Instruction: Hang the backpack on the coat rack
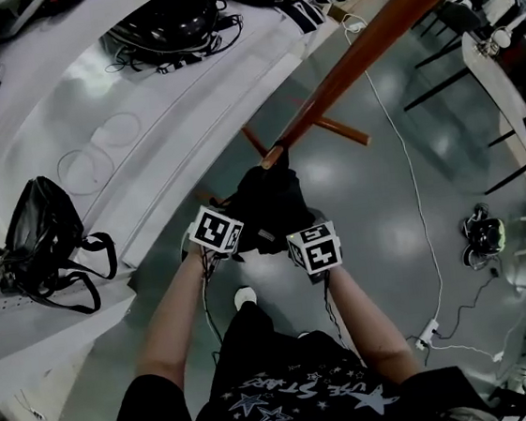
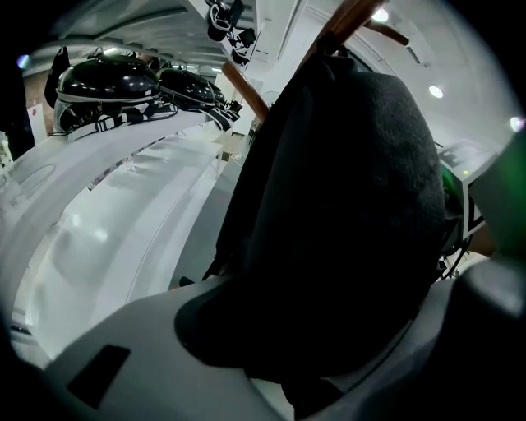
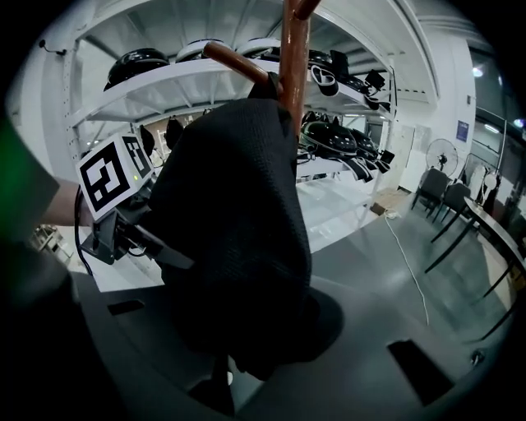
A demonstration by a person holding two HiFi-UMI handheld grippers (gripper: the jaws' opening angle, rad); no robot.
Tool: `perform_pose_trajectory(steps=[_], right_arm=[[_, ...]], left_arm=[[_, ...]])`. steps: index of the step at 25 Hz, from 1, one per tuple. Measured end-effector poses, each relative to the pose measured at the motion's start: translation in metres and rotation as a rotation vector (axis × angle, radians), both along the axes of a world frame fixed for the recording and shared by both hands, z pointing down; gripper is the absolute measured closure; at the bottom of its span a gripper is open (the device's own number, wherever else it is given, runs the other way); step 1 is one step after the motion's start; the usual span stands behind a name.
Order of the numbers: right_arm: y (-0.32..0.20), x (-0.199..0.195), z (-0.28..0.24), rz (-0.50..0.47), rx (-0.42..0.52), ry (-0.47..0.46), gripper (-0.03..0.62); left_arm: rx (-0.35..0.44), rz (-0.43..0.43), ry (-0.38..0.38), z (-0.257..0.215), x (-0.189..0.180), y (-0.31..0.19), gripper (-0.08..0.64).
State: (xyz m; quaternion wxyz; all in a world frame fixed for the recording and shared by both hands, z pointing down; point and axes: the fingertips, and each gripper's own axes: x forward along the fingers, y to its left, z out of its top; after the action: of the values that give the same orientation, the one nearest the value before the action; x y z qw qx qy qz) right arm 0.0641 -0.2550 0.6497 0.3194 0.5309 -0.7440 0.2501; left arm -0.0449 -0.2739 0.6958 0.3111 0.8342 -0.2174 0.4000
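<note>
Left claw [image 2: 304, 362] and right claw [image 3: 246, 362] both pinch the soft black backpack [image 1: 267, 204] at the coat rack [image 1: 384, 31]; it looks light and floppy, so grab its top loop.

The backpack [image 3: 238, 214] on the coat rack [image 3: 294, 66] is matt black cloth with a fine, mesh-like weave, and the rack itself is smooth reddish-brown wood with a soft sheen. Below the rack, the grey floor [image 1: 353, 176] is polished and mirrors the lights. On the smooth white shelf [image 1: 184, 100] left of the rack, the black handbag [image 1: 39, 230] looks like glossy leather, possibly imitation.
</note>
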Motion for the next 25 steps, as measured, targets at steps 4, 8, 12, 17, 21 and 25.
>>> perform_pose_trajectory(steps=[4, 8, 12, 17, 21, 25], right_arm=[[-0.011, 0.005, 0.009, 0.018, -0.014, 0.031, 0.484], [-0.019, 0.005, 0.014, 0.026, -0.033, 0.035, 0.447], [-0.02, 0.002, 0.015, 0.022, -0.035, -0.001, 0.368], [-0.009, 0.005, 0.01, 0.013, 0.005, -0.004, 0.303], [0.0, 0.009, 0.004, 0.0, 0.016, -0.014, 0.291], [0.013, 0.015, -0.01, -0.004, 0.037, -0.032, 0.29]], left_arm=[[0.031, -0.022, -0.014, 0.01, 0.002, -0.016, 0.41], [0.035, -0.034, -0.033, 0.016, 0.001, -0.026, 0.393], [0.041, -0.045, -0.044, 0.02, 0.002, -0.028, 0.361], [0.075, -0.064, -0.027, 0.015, 0.002, -0.027, 0.253], [0.102, -0.12, -0.028, -0.003, -0.008, -0.025, 0.229], [0.148, -0.164, -0.029, -0.027, -0.016, -0.011, 0.227]])
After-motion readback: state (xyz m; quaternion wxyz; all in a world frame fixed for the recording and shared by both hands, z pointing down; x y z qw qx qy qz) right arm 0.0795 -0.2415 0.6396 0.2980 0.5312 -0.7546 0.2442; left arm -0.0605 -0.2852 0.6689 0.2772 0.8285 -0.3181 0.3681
